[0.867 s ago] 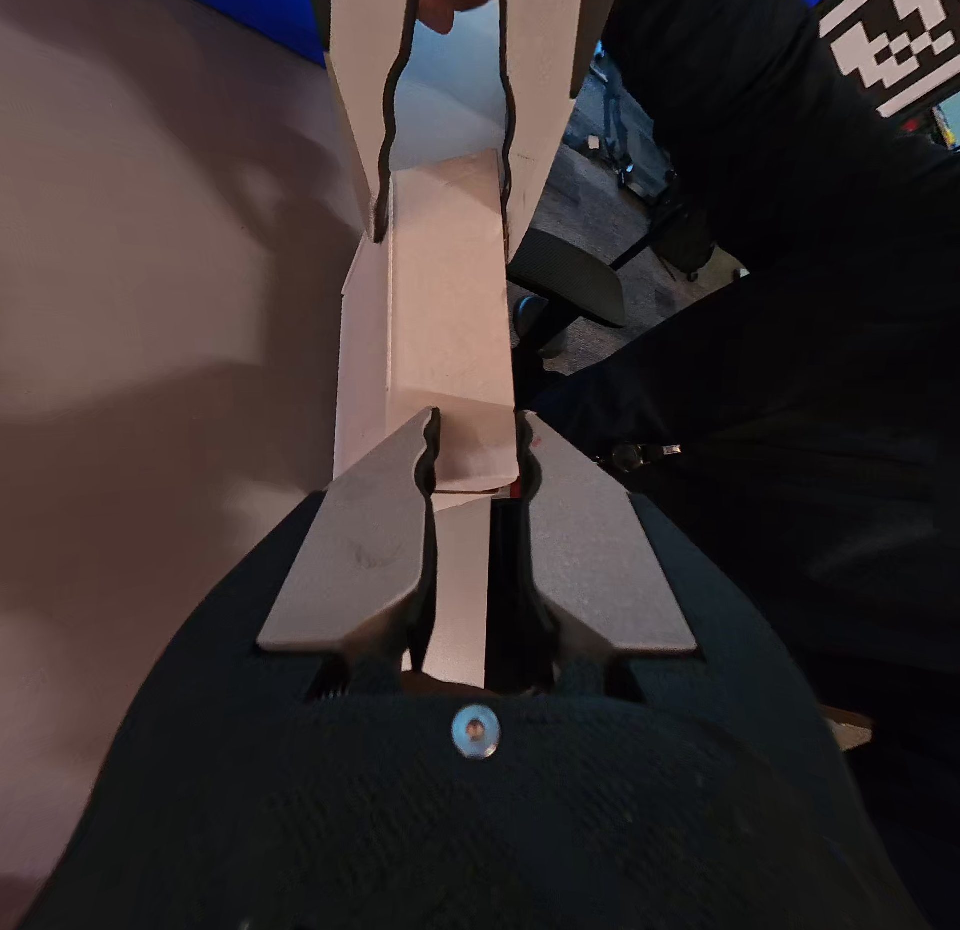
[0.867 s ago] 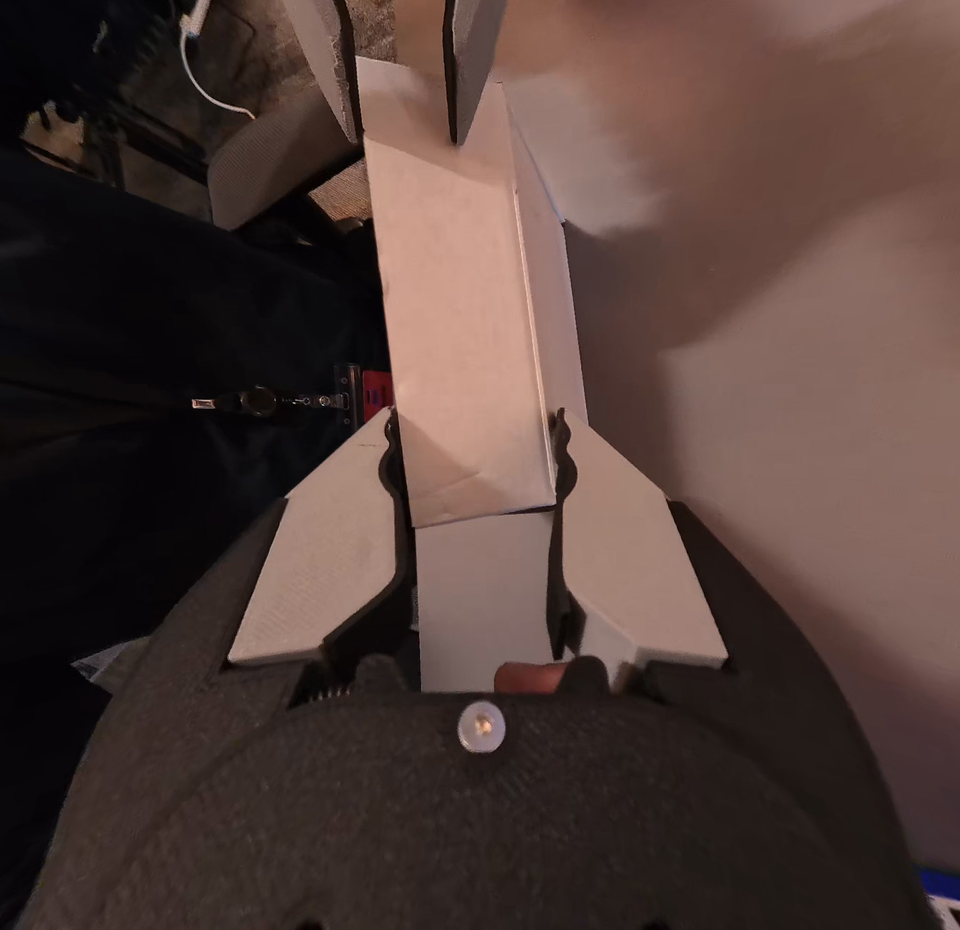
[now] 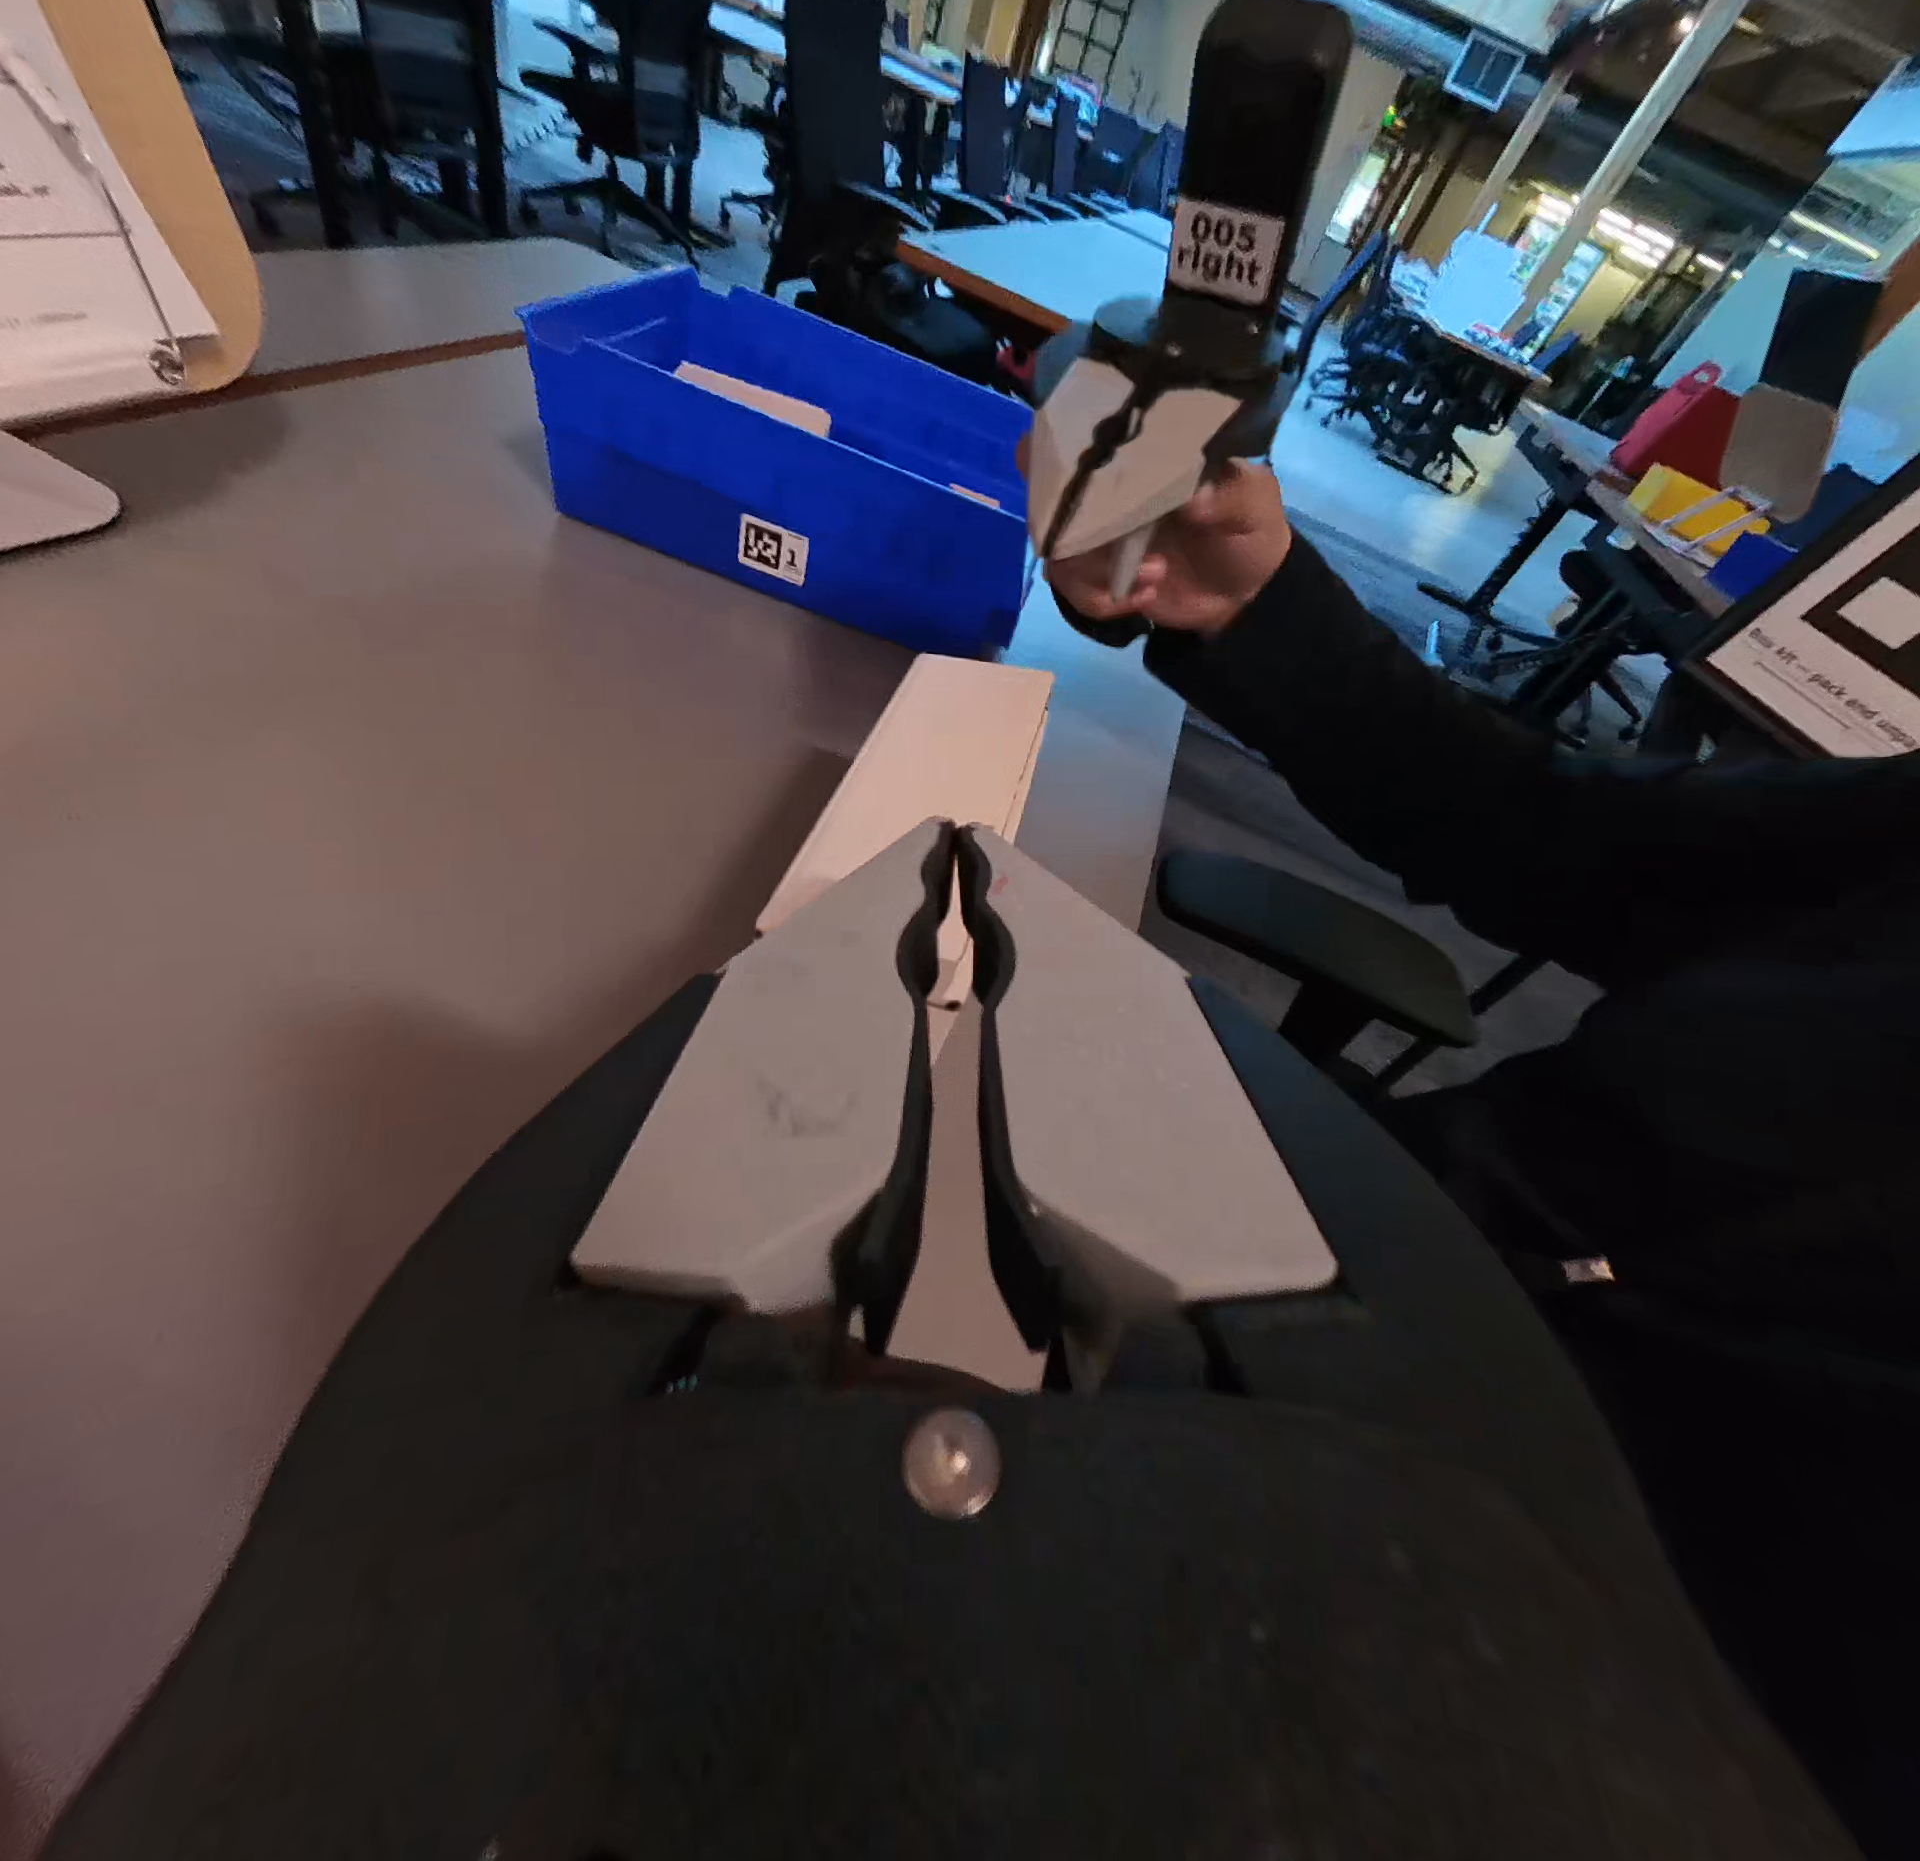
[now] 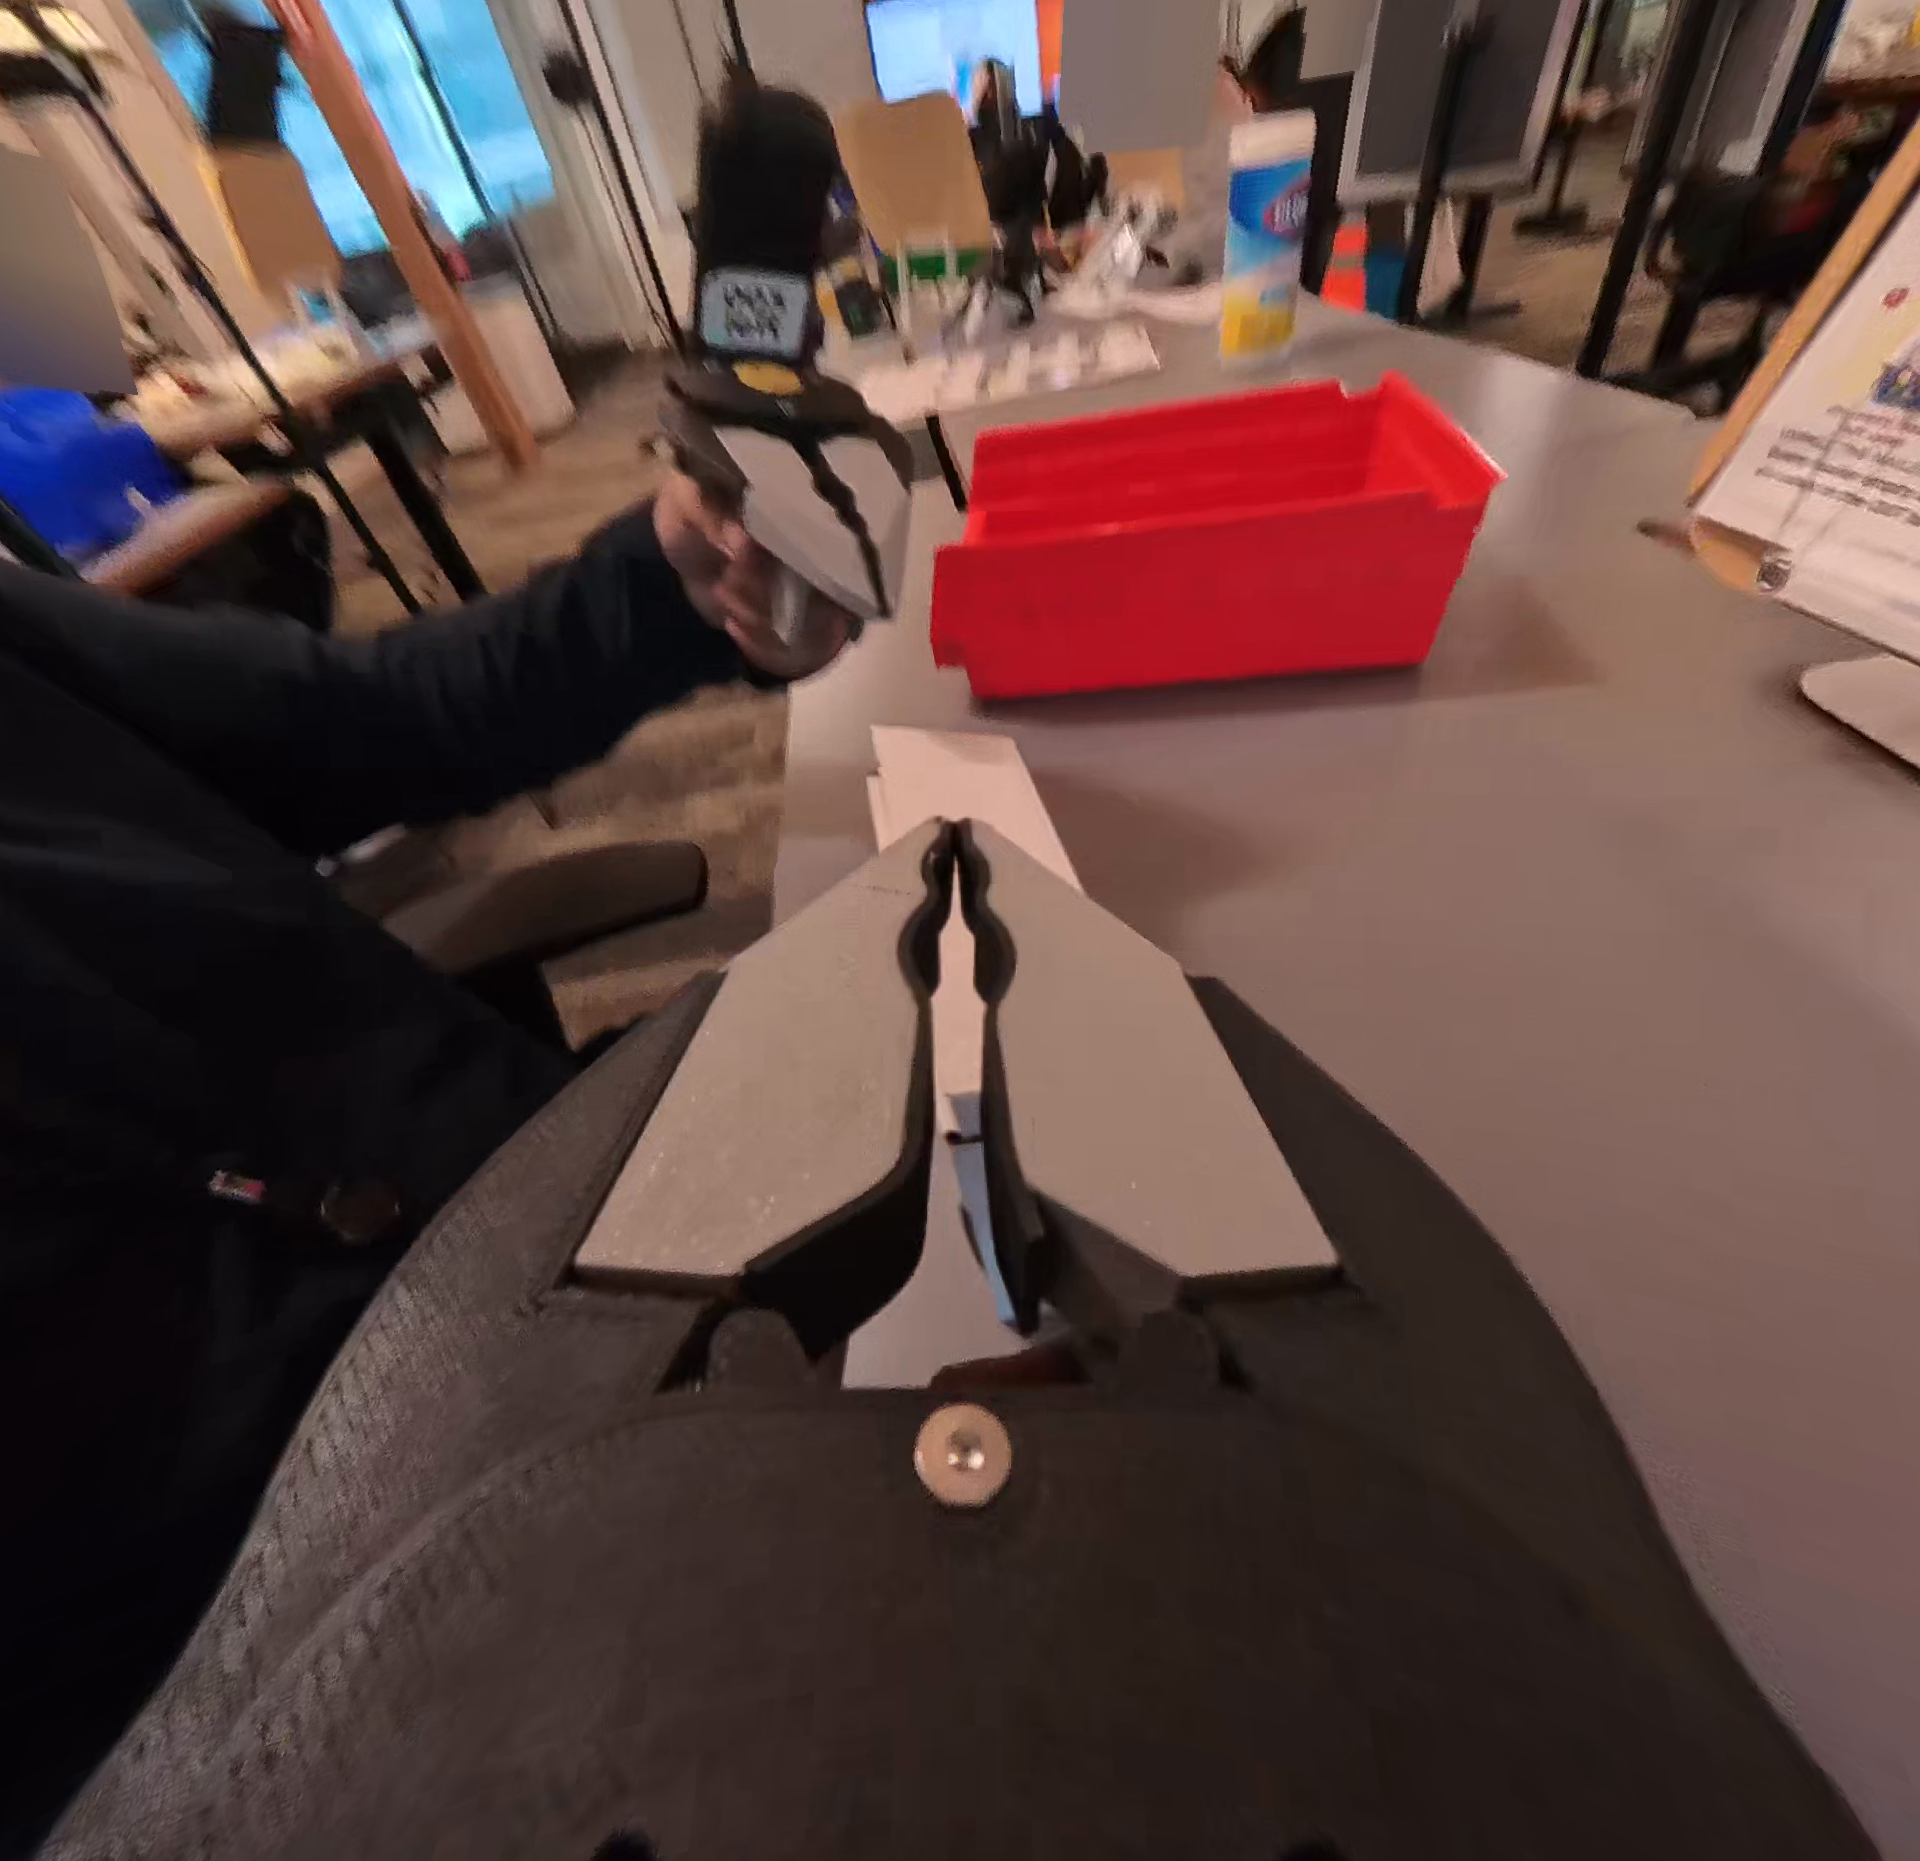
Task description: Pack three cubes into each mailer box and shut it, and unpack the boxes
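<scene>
A shut white mailer box lies on the grey table by its front edge; it also shows in the right wrist view. My left gripper is shut and empty, held above the near end of the box. My right gripper is shut and empty above the box's other end. Each gripper also shows in the other's view, raised in a hand: the right, the left. No cubes are in view.
A blue bin with white items inside stands beyond the box on one side. An empty red bin stands on the other. A paper stand and a wipes canister are farther back. A chair sits past the table edge. There is about 12 centimeters between the tips of the two grippers.
Both grippers were shut on the ends of the white box. Now they have let go, closed empty and lifted away, and the box rests on the table.
</scene>
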